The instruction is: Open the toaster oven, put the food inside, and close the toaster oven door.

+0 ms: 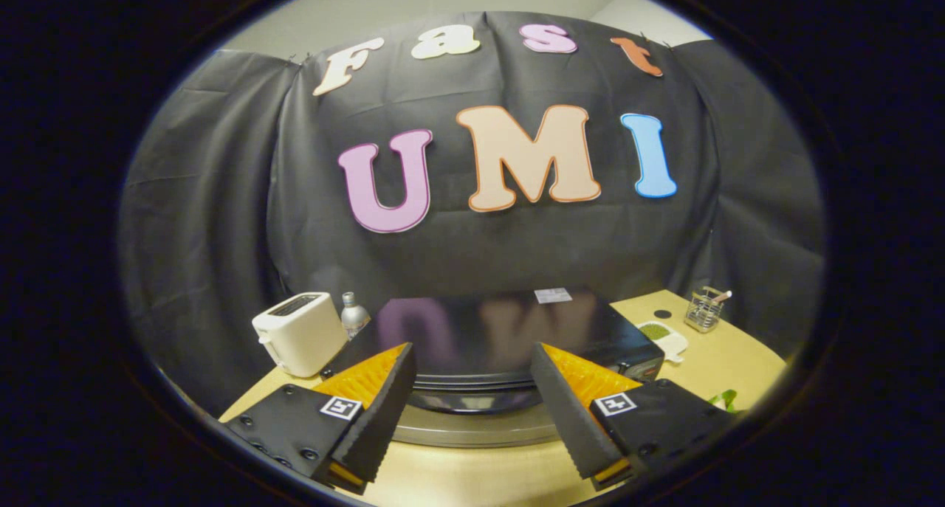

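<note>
Black toaster oven (487, 337) just ahead of the gripper (472, 389), seen from above, glossy top between the spread fingers. Fingers wide apart, gripping nothing. White toaster (299, 333) and bottle (353, 314) alongside on wooden table (709, 359).

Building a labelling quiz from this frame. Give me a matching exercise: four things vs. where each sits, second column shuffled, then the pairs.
Things
1. toaster oven
2. white toaster
3. wire holder
4. bottle

Places
A. far corner of the table, beyond the small white dish
B. just ahead of the open fingers of the hand-held gripper
C. tucked between the white toaster and the toaster oven
D. beside the toaster oven, on the opposite side from the wire holder, at the table's edge

Pairs: 1-B, 2-D, 3-A, 4-C
</note>
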A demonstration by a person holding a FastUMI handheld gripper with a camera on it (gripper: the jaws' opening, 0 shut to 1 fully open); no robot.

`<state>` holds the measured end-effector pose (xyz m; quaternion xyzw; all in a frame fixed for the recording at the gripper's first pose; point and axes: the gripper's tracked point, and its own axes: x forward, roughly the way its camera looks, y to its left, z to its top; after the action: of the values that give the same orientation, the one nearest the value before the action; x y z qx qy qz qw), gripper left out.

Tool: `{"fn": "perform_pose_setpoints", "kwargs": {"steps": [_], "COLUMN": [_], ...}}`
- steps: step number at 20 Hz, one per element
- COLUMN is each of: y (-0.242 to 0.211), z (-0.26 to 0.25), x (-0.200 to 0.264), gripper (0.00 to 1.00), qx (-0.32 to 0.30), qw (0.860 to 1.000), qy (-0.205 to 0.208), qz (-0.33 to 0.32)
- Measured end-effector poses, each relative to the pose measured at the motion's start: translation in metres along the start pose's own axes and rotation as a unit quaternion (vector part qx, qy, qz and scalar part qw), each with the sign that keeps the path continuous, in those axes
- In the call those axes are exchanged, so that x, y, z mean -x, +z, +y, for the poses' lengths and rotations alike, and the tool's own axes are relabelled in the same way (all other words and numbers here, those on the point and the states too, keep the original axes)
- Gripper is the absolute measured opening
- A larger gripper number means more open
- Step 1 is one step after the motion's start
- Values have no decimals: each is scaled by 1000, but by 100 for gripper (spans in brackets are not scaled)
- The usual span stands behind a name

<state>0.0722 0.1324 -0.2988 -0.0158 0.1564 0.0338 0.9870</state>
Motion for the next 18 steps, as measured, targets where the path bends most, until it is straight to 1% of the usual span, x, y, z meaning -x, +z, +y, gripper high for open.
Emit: {"fn": "perform_pose_setpoints", "kwargs": {"steps": [3,6,10,14,18], "y": [-27,-24,-28,-34,-49], "z": [-8,-9,-9,-8,-10], "x": [-9,-7,-7,9,34], "gripper": [99,99,100,99,99], "qx": [16,-4,-3,0,-1], "qw": [999,1000,1000,1000,999], "qy": [-17,-17,-18,-12,-1], "qz": [28,11,11,18,51]}}
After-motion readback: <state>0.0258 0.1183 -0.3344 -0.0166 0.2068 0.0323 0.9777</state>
